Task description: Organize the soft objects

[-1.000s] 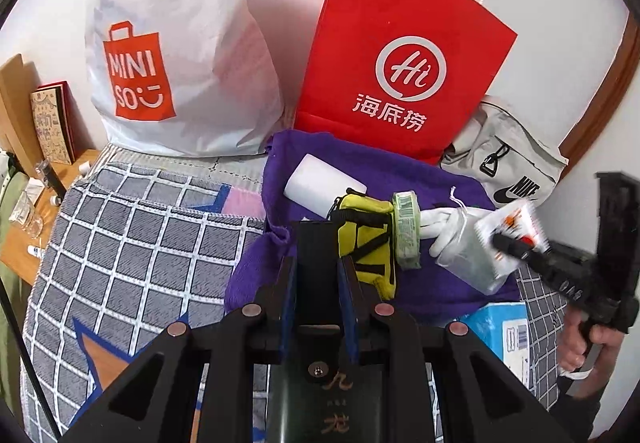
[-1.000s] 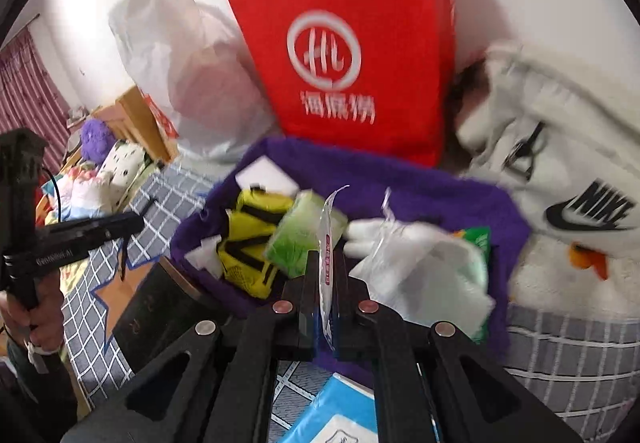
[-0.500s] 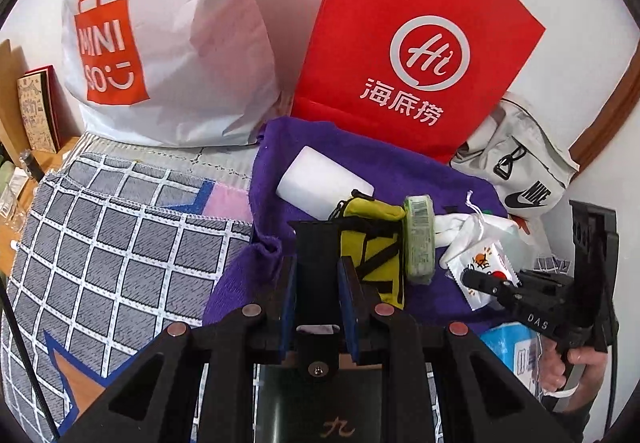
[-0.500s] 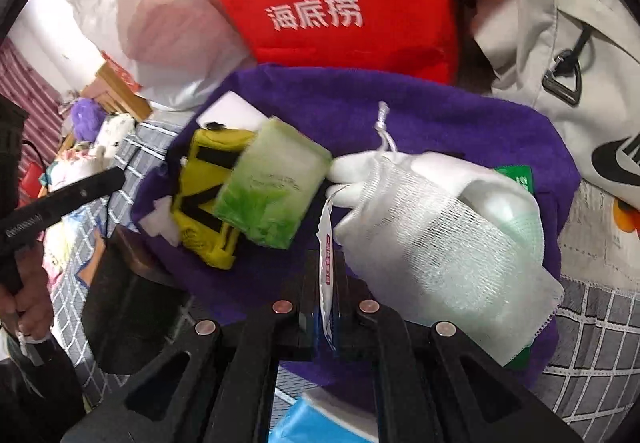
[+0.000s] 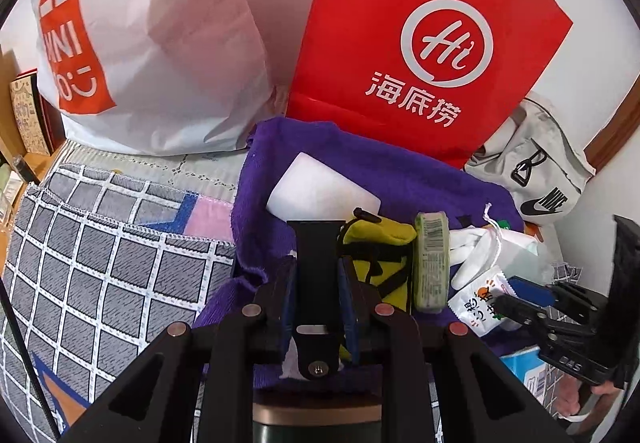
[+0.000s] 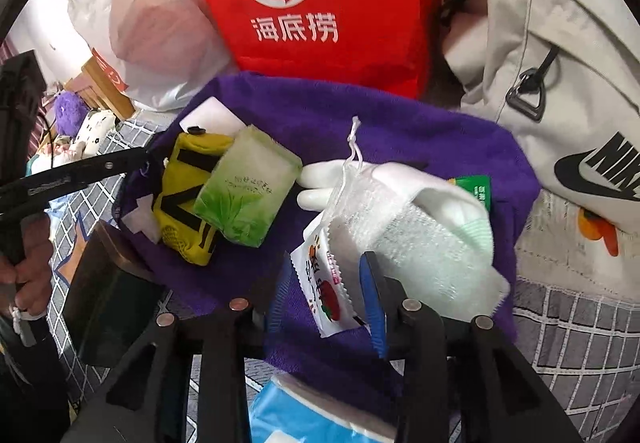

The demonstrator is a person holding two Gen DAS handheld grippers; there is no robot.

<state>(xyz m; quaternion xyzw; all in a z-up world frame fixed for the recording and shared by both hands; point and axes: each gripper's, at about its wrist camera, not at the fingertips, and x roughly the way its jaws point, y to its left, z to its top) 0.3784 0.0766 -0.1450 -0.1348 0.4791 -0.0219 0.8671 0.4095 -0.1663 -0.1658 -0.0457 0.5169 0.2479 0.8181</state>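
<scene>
So the right gripper [image 6: 326, 283] has its jaws spread wide, and the little white snack packet [image 6: 322, 283] with the red fruit print sits loose between them on the purple towel [image 6: 400, 131], not pinched by either finger as far as I can see. The packet's top edge is tucked against the white mesh pouch [image 6: 400, 239], which lies over a white glove [image 6: 320, 179]. Left of that there's a green tissue pack [image 6: 248, 191] leaning on a yellow pouch with black straps [image 6: 180, 203], and a white block [image 6: 208, 119] peeking out behind them. The left gripper [image 5: 318, 283] is clamped tight on a black strap-like piece [image 5: 318, 255] that stands up between its fingers, right beside the yellow pouch. Behind the towel stands a red paper bag [image 5: 420, 43], with a white Miniso bag [image 5: 152, 43] to its left and a grey Nike bag [image 6: 560, 123] on the right. Everything rests on a grey checked bedspread [image 5: 100, 263], and a blue tissue pack [image 6: 312, 415] sits at the near edge.
</scene>
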